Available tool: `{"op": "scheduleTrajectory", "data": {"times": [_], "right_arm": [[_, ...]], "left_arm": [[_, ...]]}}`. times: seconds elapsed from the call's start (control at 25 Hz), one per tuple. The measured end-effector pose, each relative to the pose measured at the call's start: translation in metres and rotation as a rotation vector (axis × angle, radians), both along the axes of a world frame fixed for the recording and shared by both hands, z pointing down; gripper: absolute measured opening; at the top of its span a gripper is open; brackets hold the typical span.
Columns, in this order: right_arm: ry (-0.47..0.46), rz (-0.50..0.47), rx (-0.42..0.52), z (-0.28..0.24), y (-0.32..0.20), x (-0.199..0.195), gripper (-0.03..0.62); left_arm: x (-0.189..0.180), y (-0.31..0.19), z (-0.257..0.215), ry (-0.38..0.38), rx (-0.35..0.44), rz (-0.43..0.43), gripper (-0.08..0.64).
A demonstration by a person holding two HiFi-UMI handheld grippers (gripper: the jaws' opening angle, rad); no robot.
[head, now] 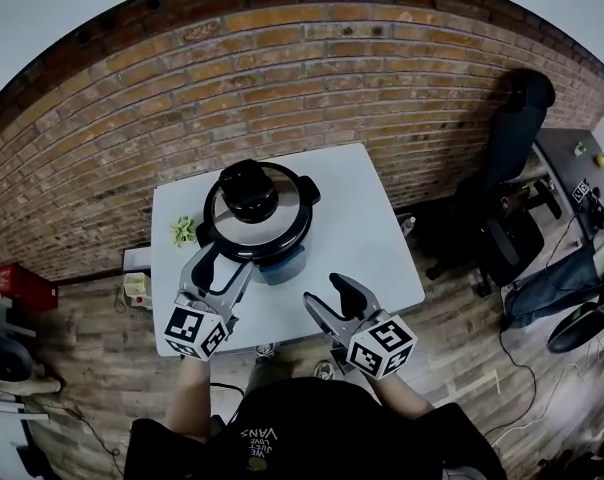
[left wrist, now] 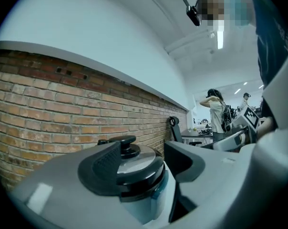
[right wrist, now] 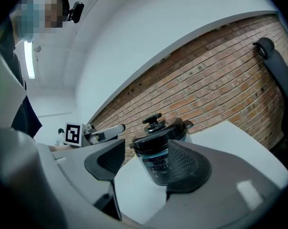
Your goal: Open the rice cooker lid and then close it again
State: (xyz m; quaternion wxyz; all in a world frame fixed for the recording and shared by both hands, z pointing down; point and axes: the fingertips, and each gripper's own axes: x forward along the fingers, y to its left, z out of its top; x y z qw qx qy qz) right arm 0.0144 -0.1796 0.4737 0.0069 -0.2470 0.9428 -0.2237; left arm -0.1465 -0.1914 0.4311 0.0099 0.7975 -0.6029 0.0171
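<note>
Where the floor is showing at the far left of the frame, a red box [head: 22,286] is lying well apart from the white surface [head: 377,243]. Near that surface's left edge a small green thing [head: 184,231] is sitting just beside the rice cooker [head: 282,253], whose lid [head: 252,200] is resting shut on top. The left claw [head: 225,260] is hovering at the cooker's lower left side, spread and pinching nothing. Right of centre, the right claw [head: 332,296] is hanging spread and empty over bare surface. A black office chair [head: 507,198] is standing at the right, by the brick wall [head: 282,68].

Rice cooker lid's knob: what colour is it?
The knob is black; the head view shows it best.
</note>
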Motion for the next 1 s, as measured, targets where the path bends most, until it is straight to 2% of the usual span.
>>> {"op": "scheduleTrajectory", "data": {"times": [0.36, 0.72, 0.88, 1.0], "right_arm": [[-0.015, 0.077, 0.007, -0.009, -0.023, -0.023, 0.273], [-0.013, 0.119, 0.001, -0.008, -0.036, -0.04, 0.273], [-0.017, 0.138, -0.002, -0.009, -0.041, -0.042, 0.273], [-0.019, 0.146, -0.004, -0.01, -0.045, -0.043, 0.273]], "left_arm": [[-0.017, -0.064, -0.016, -0.088, -0.024, 0.131, 0.276], [-0.014, -0.12, -0.01, -0.23, -0.141, 0.323, 0.303], [-0.005, -0.134, 0.0, -0.233, -0.224, 0.414, 0.31], [-0.001, -0.144, 0.008, -0.238, -0.287, 0.451, 0.31]]}}
